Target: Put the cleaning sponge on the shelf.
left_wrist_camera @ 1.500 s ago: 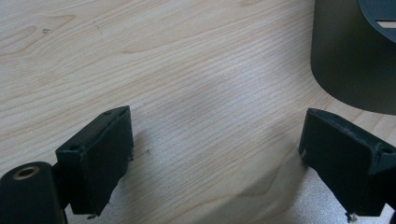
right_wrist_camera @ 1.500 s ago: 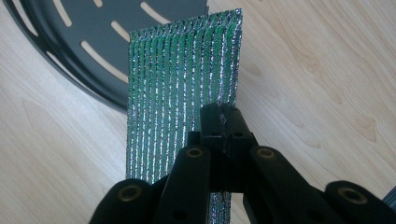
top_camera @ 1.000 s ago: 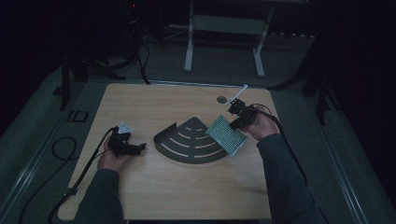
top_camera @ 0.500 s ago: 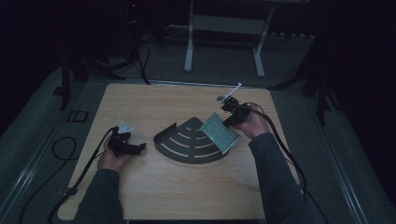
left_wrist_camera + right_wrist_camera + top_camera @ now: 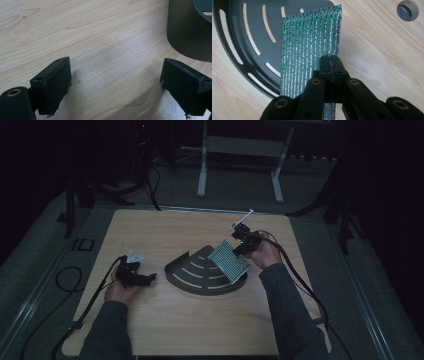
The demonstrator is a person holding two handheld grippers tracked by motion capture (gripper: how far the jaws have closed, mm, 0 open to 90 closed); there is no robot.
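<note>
On the bench, item by item:

Bench (image 5: 165, 330): pale wood top, rounded corners; a small round hole (image 5: 407, 10) sits in the wood past the far right of the tray, seen in the right gripper view.

Tray (image 5: 197, 275): dark metal, fan-shaped, with curved slots through its floor and a low raised wall; lies flat at the middle of the bench.

Board (image 5: 229, 261): green rectangular panel covered in rows of silvery dots, wrapped or faced in a shiny ribbed film; held tilted, its lower edge over the right part of the tray, its upper end raised toward the far right.

Right tool (image 5: 241, 244): at the right of centre, in the person's right hand (image 5: 264, 254); jaws clenched on the near edge of the board, as the right gripper view shows (image 5: 331, 66). Cable trails off toward the near right.

Left tool (image 5: 145, 278): near the left side of the bench, in the person's left hand (image 5: 119, 287), well apart from the tray's left corner; jaws released and spread wide with bare wood between them (image 5: 113, 82). The tray wall (image 5: 186, 32) stands at the upper right of the left gripper view.

Floor: grey, dim, with a pale metal stand (image 5: 240, 150) beyond the far edge of the bench.
</note>
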